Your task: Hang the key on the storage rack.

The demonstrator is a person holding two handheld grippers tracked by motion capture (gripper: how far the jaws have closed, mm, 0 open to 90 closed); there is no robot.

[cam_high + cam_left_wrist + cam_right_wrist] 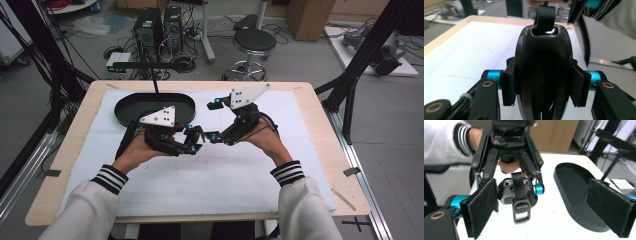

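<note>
Above the middle of a white-covered tabletop (250, 180), a person holds a glossy dark oval case (543, 75) clear of the surface, pinched across its width between the felt-lined pads (507, 86) of the left hand-held gripper (186, 145). The grip sits low on the case's flanks, apparently so that the slotted end, where a black strap (545, 18) threads through, stays exposed toward the other hand. In the right gripper view the strap hangs down the front of the case and ends in a metal buckle (521, 210), which dangles free.

The right hand-held gripper (212, 121) faces the case from close by, its jaws spread wide with nothing between them; the buckle hangs just ahead of the gap. That stance reads as readiness to take the strap or buckle while the left hand steadies the body.

A black oval tray (187, 102) lies on the cloth just beyond the left hand, empty and within easy reach. Bare cloth runs broadly to the near edge and to the right side of the tabletop, leaving the hands room to swing. The tray's rim and the thin black post (155, 82) standing behind it are the nearest obstacles.
</note>
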